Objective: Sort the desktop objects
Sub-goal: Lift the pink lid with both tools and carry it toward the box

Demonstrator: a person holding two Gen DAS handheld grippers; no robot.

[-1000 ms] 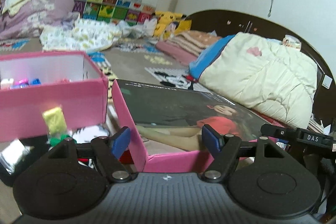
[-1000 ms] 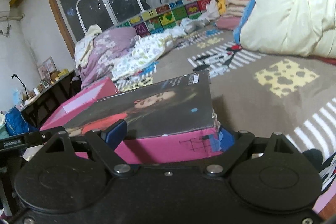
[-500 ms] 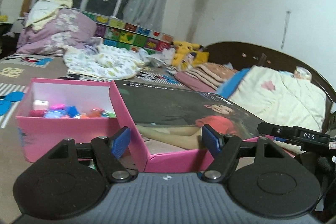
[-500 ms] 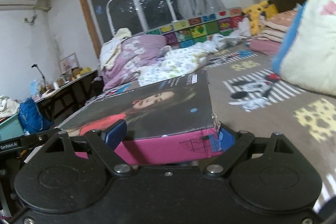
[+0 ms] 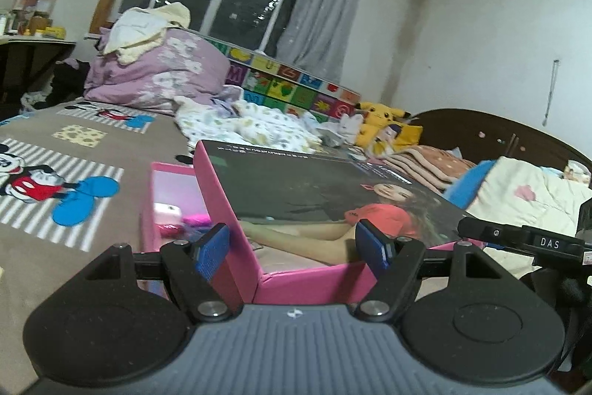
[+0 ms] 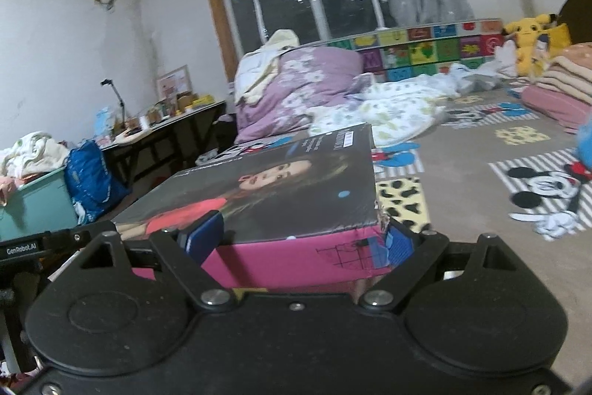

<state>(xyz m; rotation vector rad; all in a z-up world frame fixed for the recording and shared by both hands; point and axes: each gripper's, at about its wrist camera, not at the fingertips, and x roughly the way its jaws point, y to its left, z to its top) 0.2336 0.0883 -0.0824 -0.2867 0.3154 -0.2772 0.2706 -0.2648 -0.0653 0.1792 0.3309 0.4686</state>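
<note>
A pink box lid with a dark printed top showing a woman in red is held up between both grippers. My left gripper is shut on one corner of the lid, its blue pads on the two pink side walls. My right gripper is shut on the opposite corner of the lid. Behind the lid in the left wrist view, the open pink box sits on the bed and holds several small colourful items. The lid hides most of the box.
The brown Mickey Mouse bedspread lies below. A purple quilt pile, a cream duvet and a Pikachu plush lie around it. A cluttered desk and a teal bin stand at the left.
Both grippers have risen and tilted up with the lid. The pink box has slid from the left of the view to behind the lid's left edge.
</note>
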